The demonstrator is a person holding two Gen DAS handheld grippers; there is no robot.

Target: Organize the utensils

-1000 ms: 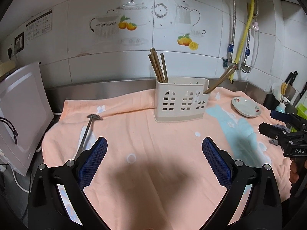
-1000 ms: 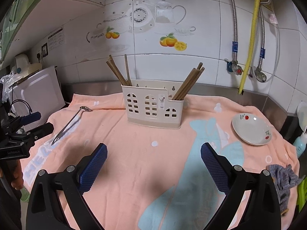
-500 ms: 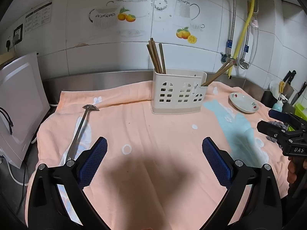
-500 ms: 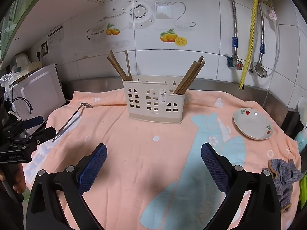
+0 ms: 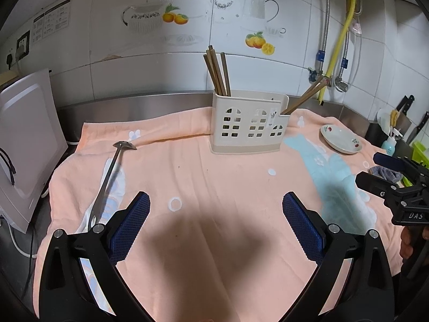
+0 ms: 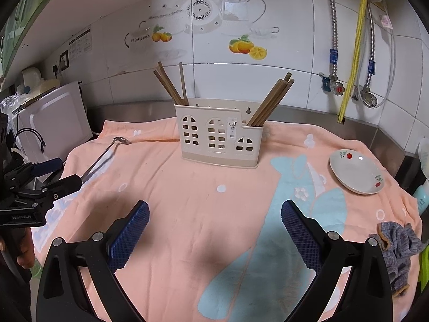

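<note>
A cream utensil holder (image 5: pixel 249 126) (image 6: pixel 221 136) stands at the back of the peach towel (image 5: pixel 214 187), with brown chopsticks (image 5: pixel 217 72) (image 6: pixel 171 86) in its left end and more (image 6: pixel 270 102) leaning out of its right end. A long metal spoon (image 5: pixel 107 182) (image 6: pixel 103 155) lies on the towel's left part, bowl end toward the wall. My left gripper (image 5: pixel 215 225) hovers open above the towel's front, the spoon handle just left of its left finger. My right gripper (image 6: pixel 214 230) is open and empty, further right.
A small white saucer (image 5: pixel 341 142) (image 6: pixel 356 171) sits on the towel at the right. A grey cloth (image 6: pixel 396 252) lies at the right edge. A white appliance (image 5: pixel 24 145) stands at the left. Pipes and valves (image 6: pixel 348 86) run down the tiled wall.
Both grippers have drawn back and risen a little, so the holder and spoon look slightly farther. Nothing was taken hold of; both stay open.
</note>
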